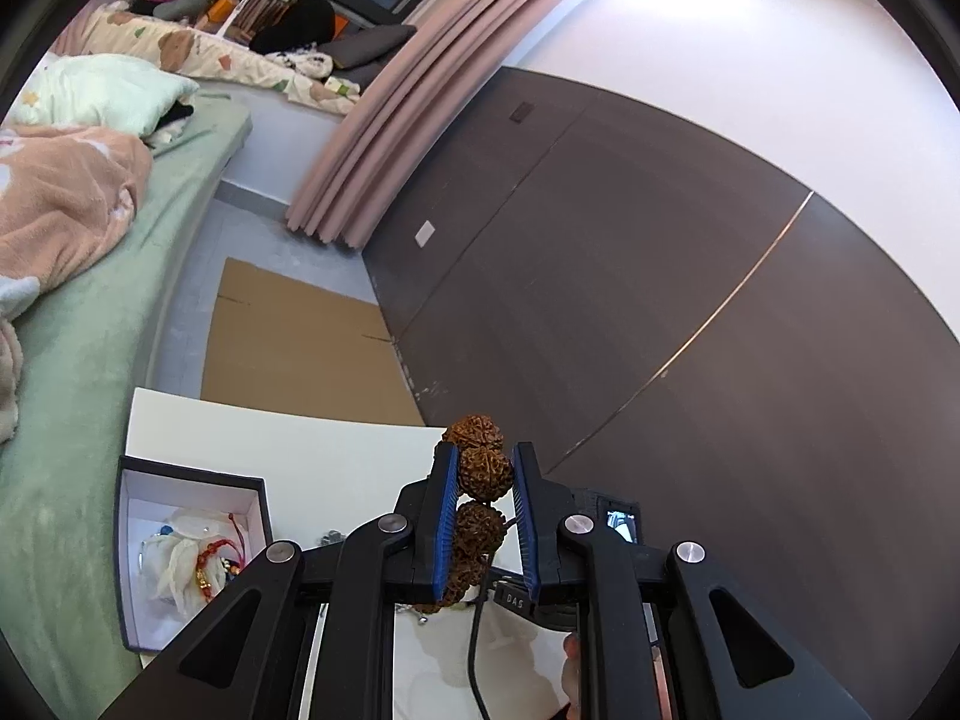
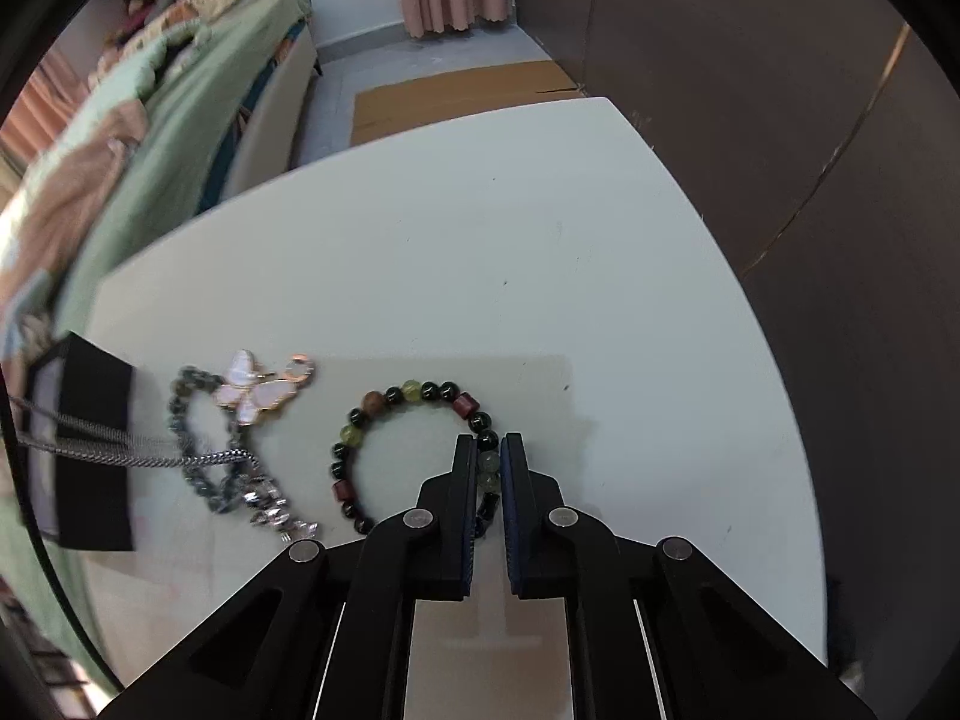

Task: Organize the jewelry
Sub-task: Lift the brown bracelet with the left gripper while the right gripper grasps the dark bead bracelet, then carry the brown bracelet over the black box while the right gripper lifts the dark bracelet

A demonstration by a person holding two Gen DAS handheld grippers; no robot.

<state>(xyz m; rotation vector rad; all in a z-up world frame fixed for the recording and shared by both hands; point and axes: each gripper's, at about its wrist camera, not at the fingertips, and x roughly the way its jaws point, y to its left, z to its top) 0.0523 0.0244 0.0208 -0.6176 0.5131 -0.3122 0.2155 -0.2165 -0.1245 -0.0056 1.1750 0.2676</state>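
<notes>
Two grippers are at work over the white table [image 2: 480, 228]. The left gripper [image 1: 485, 480] is clamped on a bracelet of large wrinkled brown seed beads [image 1: 485, 468], held up above the table; four beads can be counted, the rest hidden behind the fingers. Below and left of it sits one open dark box [image 1: 192, 540] with a white lining, holding a red cord bracelet [image 1: 210, 564] among white padding. The letters "DAS" show on a small black part under the gripper. The right gripper [image 2: 489, 468] is pinched on one multicoloured bead bracelet [image 2: 414, 450] that lies on the table, gripping it at a pale green bead. To its left lie one butterfly pendant [image 2: 252, 396], one grey bead strand [image 2: 192, 438] and a silver chain [image 2: 120, 450] running off toward the box
</notes>
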